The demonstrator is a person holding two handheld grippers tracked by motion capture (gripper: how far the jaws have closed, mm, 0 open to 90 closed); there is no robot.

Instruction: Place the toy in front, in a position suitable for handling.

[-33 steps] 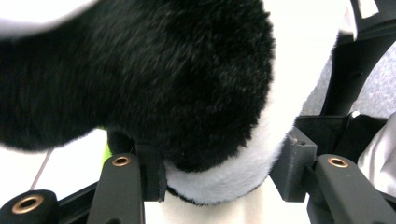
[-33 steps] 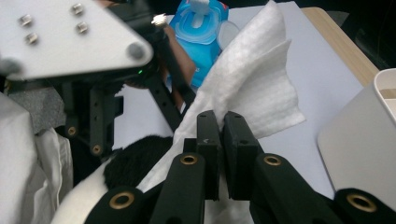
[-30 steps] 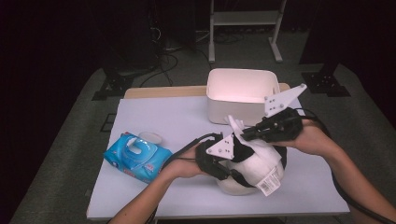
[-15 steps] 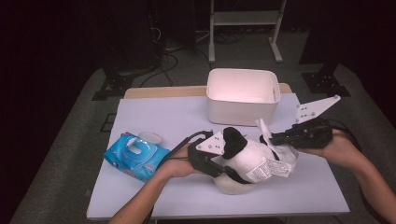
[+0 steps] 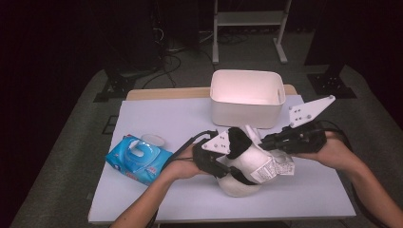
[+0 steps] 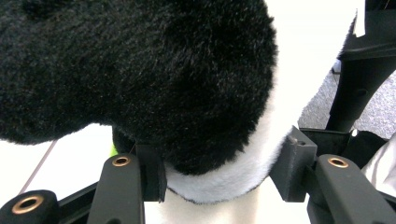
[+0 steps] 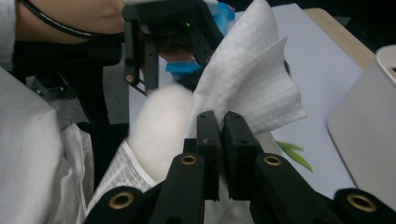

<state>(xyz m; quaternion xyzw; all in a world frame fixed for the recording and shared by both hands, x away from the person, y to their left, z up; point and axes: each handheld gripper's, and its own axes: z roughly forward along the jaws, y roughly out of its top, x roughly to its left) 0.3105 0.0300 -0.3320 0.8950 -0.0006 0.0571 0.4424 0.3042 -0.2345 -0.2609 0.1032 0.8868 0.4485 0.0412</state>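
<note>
Beside the white tub: plush toy held and wiped on the bench

Left of the white tub (image 5: 247, 97) lies a blue wipes pack (image 5: 139, 159). In front of the tub, the left gripper (image 5: 233, 159) has its jaws clamped on the black-and-white plush toy (image 5: 249, 168), which rests on the bench (image 5: 157, 118). At the toy's right, the right gripper (image 5: 273, 142) pinches a white wipe (image 7: 252, 88), jaws nearly closed.

White table (image 5: 157, 118) w/ plush panda (image 5: 247, 166), wipes pack (image 5: 138, 159), white bin (image 5: 247, 97).
</note>
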